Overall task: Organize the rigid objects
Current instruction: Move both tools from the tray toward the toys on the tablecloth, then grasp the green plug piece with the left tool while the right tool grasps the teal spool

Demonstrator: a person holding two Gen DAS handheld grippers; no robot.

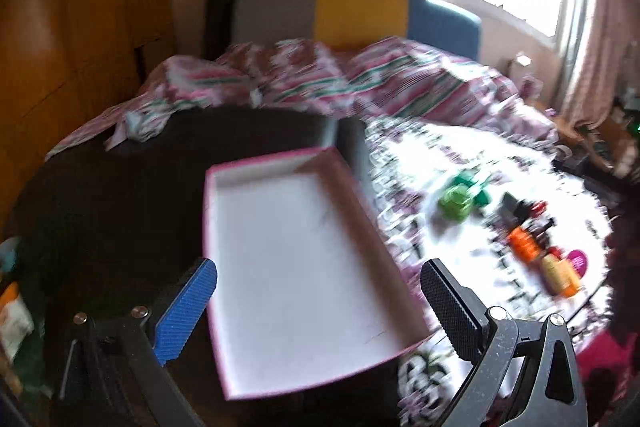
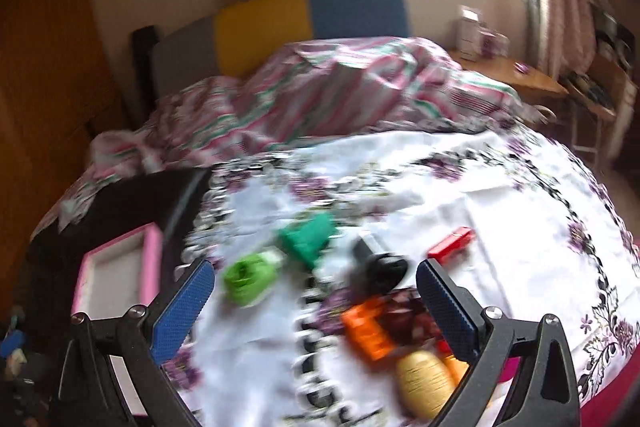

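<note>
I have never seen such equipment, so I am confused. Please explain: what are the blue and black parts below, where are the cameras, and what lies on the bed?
Each picture comes from a camera mounted on a hand-held gripper that a person carries. The left hand-held gripper hangs open over an empty pink-edged box. The right hand-held gripper is open too, holding nothing, above small items on a flowered cloth: a green bottle, a green block, a black item, an orange block, a red item and a golden bottle. Both pictures are blurred.
</note>
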